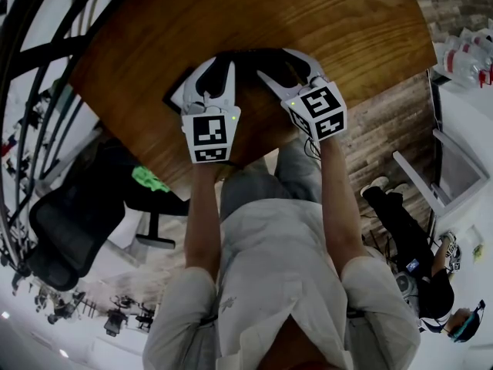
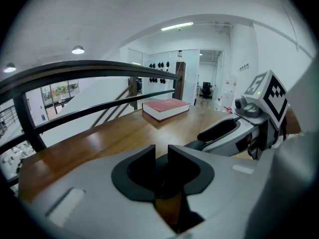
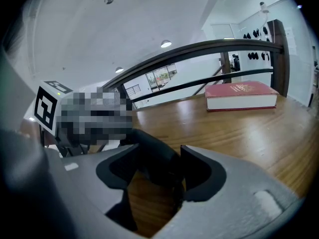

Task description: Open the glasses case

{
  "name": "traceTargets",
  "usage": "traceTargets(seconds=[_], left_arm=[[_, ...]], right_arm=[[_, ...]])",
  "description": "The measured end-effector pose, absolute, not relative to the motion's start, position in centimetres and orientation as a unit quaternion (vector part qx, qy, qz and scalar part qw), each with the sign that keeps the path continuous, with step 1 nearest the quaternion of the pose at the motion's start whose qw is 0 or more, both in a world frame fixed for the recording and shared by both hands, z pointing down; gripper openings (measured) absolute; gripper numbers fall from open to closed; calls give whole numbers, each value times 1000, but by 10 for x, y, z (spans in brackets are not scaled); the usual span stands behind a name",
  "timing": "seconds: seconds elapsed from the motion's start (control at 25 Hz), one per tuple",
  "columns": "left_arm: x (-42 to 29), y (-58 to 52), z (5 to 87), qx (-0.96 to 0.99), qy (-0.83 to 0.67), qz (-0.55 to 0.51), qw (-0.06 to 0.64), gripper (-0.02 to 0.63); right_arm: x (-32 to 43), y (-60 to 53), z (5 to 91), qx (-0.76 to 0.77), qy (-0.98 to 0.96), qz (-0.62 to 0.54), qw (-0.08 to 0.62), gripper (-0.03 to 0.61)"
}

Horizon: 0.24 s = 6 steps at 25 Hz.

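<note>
Jaws on my right gripper [image 1: 275, 62] stand wide, with the glasses case [image 1: 248, 57] filling the space between them. In the right gripper view its dark rounded body runs from one jaw to the other, so I read that as a hold on that end of the case. My left gripper [image 1: 216, 66] has its jaws drawn narrow. The left gripper view shows only a thin slit with the case's dark edge in it, and I take that as a pinch on the rim or lid, though I can't tell which.

The case lies flat on the wooden tabletop [image 1: 347, 21], the two grippers side by side on it, left toward its left end and right toward its right.

By my reckoning the reaching and gripping are done, but the opening is not. From the head view the case reads as one low dark shape. I see no gap between lid and base, and neither gripper view shows the inside. What remains is steadying the body with the right and lifting the lid with the left. A red book [image 3: 241, 96] sits well apart.
</note>
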<state>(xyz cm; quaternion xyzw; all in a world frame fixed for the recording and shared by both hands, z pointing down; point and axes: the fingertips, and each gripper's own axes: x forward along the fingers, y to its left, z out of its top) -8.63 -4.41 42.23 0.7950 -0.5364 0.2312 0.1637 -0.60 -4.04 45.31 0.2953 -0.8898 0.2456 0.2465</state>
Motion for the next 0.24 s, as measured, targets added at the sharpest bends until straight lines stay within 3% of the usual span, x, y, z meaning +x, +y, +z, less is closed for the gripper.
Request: traceTargets(seconds=[0.24], left_arm=[[-99,-39,418,786,-550,228,165,97]], right_arm=[[-4,-40,453,296,-889,246,249,261]])
